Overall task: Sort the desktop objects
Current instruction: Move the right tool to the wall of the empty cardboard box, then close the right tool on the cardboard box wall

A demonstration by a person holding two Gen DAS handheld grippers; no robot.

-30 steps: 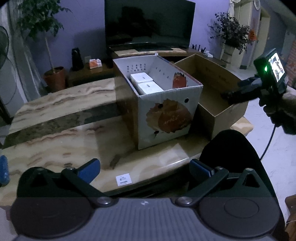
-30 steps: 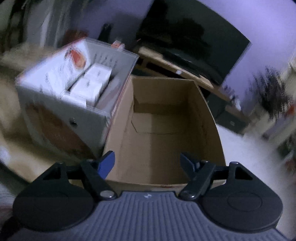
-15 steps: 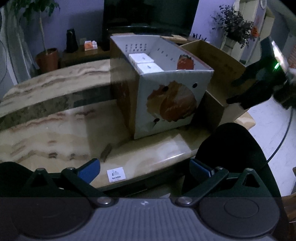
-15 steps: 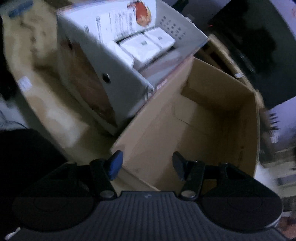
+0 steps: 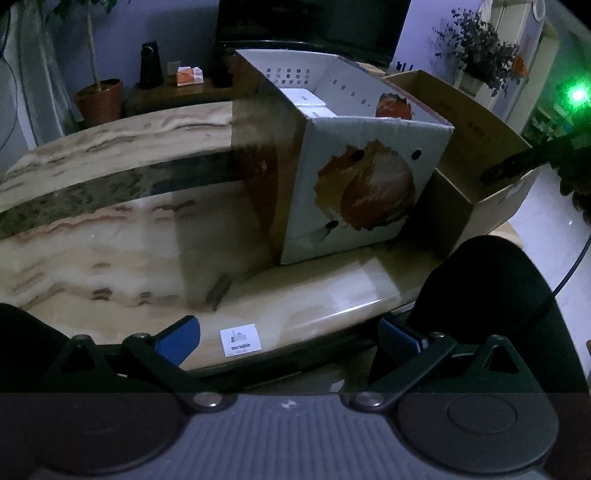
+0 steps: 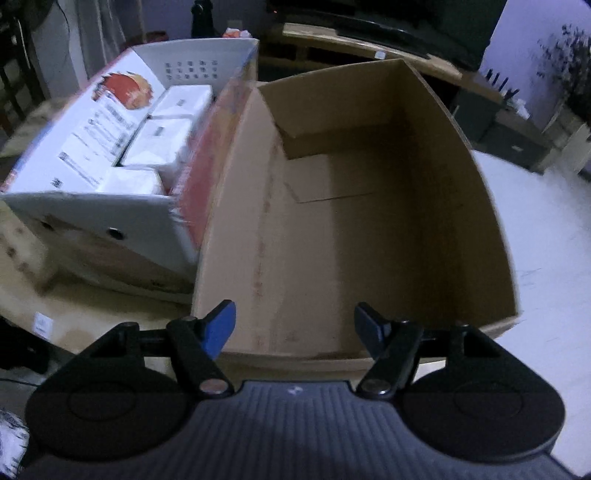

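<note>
1. Potted plant (image 5: 99,96): terracotta pot at the far left of the left wrist view, on the floor beyond the tabletop (image 5: 110,236).
2. Tabletop: marbled stone in cream with a dark band across it; a small white label (image 5: 240,339) is stuck near its front edge, between the fingertips of the left tongs (image 5: 291,338).
3. Left tongs: blue-tipped fingers stand wide apart with nothing between them, poised over the front edge of the tabletop, well short of the boxes.
4. White printed box (image 5: 369,188): open-topped carton with an orange picture on its front face, standing on the tabletop. In the right wrist view the same box (image 6: 122,218) holds three white packets (image 6: 162,146) in a row along one side.
5. Brown cardboard box (image 6: 332,229): open-topped, standing just to the right of the white printed box, their sides touching or nearly so; a loose flap lies on its floor. Its right corner reaches past the tabletop's edge. In the left wrist view (image 5: 476,136) it sits behind and to the right of the white box.
6. Right tongs (image 6: 295,326): fingers spread wide and opening, nothing between them, positioned above the near wall of the brown cardboard box and pointing down into it. In the left wrist view they appear as a dark shape (image 5: 524,162) at the box's right rim, under a green light.
7. Television (image 5: 314,29): dark screen on a low cabinet behind the boxes.
</note>
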